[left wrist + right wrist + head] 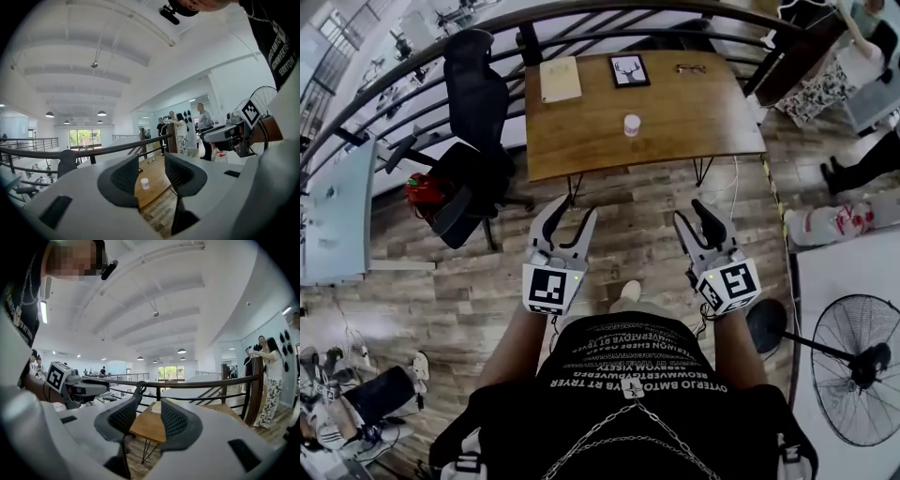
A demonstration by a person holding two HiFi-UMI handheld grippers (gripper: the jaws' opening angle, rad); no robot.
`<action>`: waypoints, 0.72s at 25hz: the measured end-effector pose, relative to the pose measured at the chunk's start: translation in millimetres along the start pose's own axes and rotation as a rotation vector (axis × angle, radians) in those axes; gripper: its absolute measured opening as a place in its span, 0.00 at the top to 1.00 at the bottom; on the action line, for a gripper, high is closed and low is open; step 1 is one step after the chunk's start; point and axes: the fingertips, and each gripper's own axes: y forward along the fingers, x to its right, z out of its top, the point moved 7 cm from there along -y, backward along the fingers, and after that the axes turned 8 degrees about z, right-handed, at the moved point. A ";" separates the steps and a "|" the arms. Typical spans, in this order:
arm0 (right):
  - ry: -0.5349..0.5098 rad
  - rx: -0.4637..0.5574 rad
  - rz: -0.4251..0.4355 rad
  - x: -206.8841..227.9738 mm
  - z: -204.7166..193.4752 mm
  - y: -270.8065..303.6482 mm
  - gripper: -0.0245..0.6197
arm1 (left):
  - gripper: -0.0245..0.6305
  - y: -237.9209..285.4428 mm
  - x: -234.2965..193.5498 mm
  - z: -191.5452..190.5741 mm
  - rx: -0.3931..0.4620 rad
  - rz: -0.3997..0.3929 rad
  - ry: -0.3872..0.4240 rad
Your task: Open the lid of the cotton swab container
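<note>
Nearest, my left claw (574, 212) and right claw (691, 212) hang side by side over the wooden floor (628, 244). Each has its jaws partly apart, with nothing between them. My arms and chest block the floor right under me.

Past the claws stands the surface (581, 141), well apart from both. The cotton swab container (632, 125) sits upright near its middle, small and pale. It is too small for me to tell how its lid sits or to read any label. Through my left claw's gap it shows only as a tiny tub far off. In the right gripper view, the fingers hide most of the surface, and only a wedge of wood shows between them.

Farther back on the surface lie a notepad (560, 79), a framed picture (629, 70) and glasses (691, 67), just before the railing (581, 17).
</note>
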 end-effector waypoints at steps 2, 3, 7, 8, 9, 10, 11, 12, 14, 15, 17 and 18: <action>0.000 -0.001 0.008 9.3 1.5 4.0 0.70 | 0.67 11.0 2.6 3.2 -0.002 0.003 -0.001; -0.002 -0.003 0.013 14.0 2.4 6.1 0.70 | 0.67 15.7 3.9 5.1 -0.001 0.006 -0.002; -0.020 -0.001 0.033 35.9 7.7 10.0 0.70 | 0.67 31.9 9.5 12.9 0.013 0.025 -0.009; -0.023 0.002 0.036 42.6 9.1 10.2 0.70 | 0.67 36.3 11.2 15.0 0.017 0.032 -0.010; -0.024 0.004 0.038 49.3 9.4 10.0 0.70 | 0.67 40.5 13.2 16.5 0.020 0.039 -0.010; -0.024 0.005 0.039 55.5 8.8 9.4 0.70 | 0.67 44.4 15.3 17.3 0.022 0.045 -0.010; -0.022 0.003 0.040 61.3 7.4 8.6 0.70 | 0.67 48.4 17.3 17.5 0.021 0.052 -0.010; -0.019 0.001 0.040 66.9 5.9 7.9 0.70 | 0.67 52.5 19.0 17.4 0.019 0.059 -0.010; -0.011 -0.002 0.042 77.1 4.1 7.2 0.70 | 0.67 60.7 21.6 16.5 0.009 0.074 -0.011; -0.005 -0.001 0.048 81.3 4.0 6.9 0.70 | 0.67 63.9 23.5 16.2 0.002 0.081 -0.010; 0.005 0.003 0.063 87.9 4.7 4.9 0.70 | 0.67 67.1 29.1 16.7 -0.007 0.091 -0.007; 0.006 0.006 0.066 90.5 5.0 3.5 0.70 | 0.67 67.8 32.2 17.5 -0.007 0.091 -0.004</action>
